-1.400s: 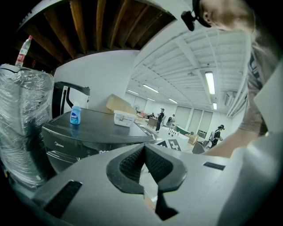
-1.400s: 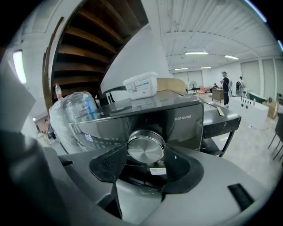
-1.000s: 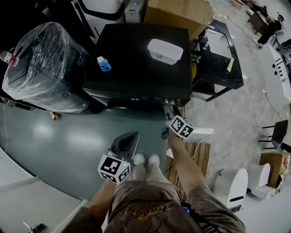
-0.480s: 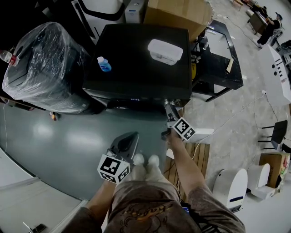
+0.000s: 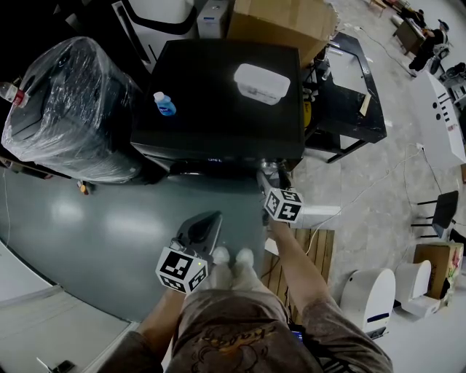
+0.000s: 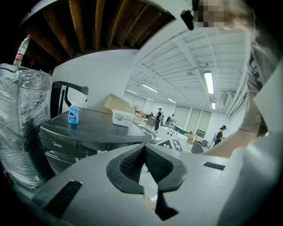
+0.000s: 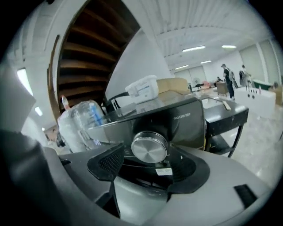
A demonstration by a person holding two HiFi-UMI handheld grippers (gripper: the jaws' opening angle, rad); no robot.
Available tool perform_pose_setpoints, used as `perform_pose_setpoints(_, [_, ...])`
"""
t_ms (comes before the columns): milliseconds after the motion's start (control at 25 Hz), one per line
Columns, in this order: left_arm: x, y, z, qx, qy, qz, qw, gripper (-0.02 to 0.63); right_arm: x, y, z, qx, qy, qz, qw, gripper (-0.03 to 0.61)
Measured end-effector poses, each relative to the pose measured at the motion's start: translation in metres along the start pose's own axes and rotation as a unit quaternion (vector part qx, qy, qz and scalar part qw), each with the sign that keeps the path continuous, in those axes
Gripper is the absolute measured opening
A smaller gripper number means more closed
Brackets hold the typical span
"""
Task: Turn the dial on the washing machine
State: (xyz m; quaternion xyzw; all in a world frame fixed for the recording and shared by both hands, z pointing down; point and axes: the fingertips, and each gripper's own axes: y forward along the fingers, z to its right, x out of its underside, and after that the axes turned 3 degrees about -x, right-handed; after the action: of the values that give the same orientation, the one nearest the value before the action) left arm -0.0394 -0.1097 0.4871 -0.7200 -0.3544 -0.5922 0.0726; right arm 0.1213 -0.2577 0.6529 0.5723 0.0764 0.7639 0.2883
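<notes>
1. Grey-green glossy floor spreads under me in a big workshop. My white shoes stand on it, next to a wooden pallet.
2. Straight ahead stands the washing machine, dark, with a flat top. A small blue bottle sits near that top's left edge. A white plastic box sits toward the right rear, well apart from the bottle.
3. To the machine's left is a bulky appliance wrapped in clear film. Behind the machine is a cardboard box, and to its right a black tabletop.
4. The dial is a round brushed-metal knob on the machine's front panel, near the right end, just under the top's front edge.
5. My right claw is up at that front panel, as the head view also shows. Its jaws stand apart, one on either side of the dial, and they have just been opening. The knob sits between them, with a gap showing beside it, so nothing is pinched.
6. My left claw hangs low at my left side, away from the machine and pointing toward its front. Its jaws are closed tip to tip, with nothing between them.
</notes>
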Motion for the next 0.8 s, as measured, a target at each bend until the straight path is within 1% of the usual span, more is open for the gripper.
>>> perform_pose_setpoints(80, [-0.0005,0.0,0.0007,0.0,0.0,0.0,1.0,-0.008,-0.0025,0.0011,-0.0033,0.014,-0.058,-0.013,0.998,0.284])
perform_pose_setpoints(200, [-0.0006,-0.0001,0.0011,-0.001,0.0,0.0,1.0,-0.008,-0.0077,0.0013,-0.0043,0.043,-0.131,-0.026,0.99,0.284])
perform_pose_setpoints(320, [0.0005,-0.0017,0.0006,-0.004,-0.001,0.0,1.0,-0.008,-0.0058,0.0027,-0.0035,0.064,-0.169,-0.041,0.983,0.282])
perform_pose_setpoints(480, [-0.0002,-0.0026,0.0013,-0.006,0.0,0.001,1.0,-0.008,-0.0056,0.0041,-0.0015,0.068,-0.162,-0.051,0.983,0.278])
perform_pose_setpoints(560, [-0.0006,-0.0029,0.0006,-0.007,0.0,0.001,1.0,-0.008,-0.0061,0.0036,-0.0003,0.068,-0.152,-0.054,0.985,0.241])
perform_pose_setpoints(600, [-0.0006,-0.0029,0.0002,-0.007,0.0,0.001,1.0,-0.008,-0.0061,0.0034,0.0003,0.067,-0.145,-0.053,0.986,0.241])
perform_pose_setpoints(720, [0.0002,-0.0021,0.0005,-0.007,0.0,0.001,1.0,-0.008,-0.0051,0.0037,0.002,0.06,-0.117,-0.045,0.99,0.241])
perform_pose_setpoints(800, [0.0007,-0.0014,0.0023,-0.006,-0.001,0.001,1.0,-0.008,-0.0053,0.0028,0.0039,0.052,-0.084,-0.034,0.995,0.241])
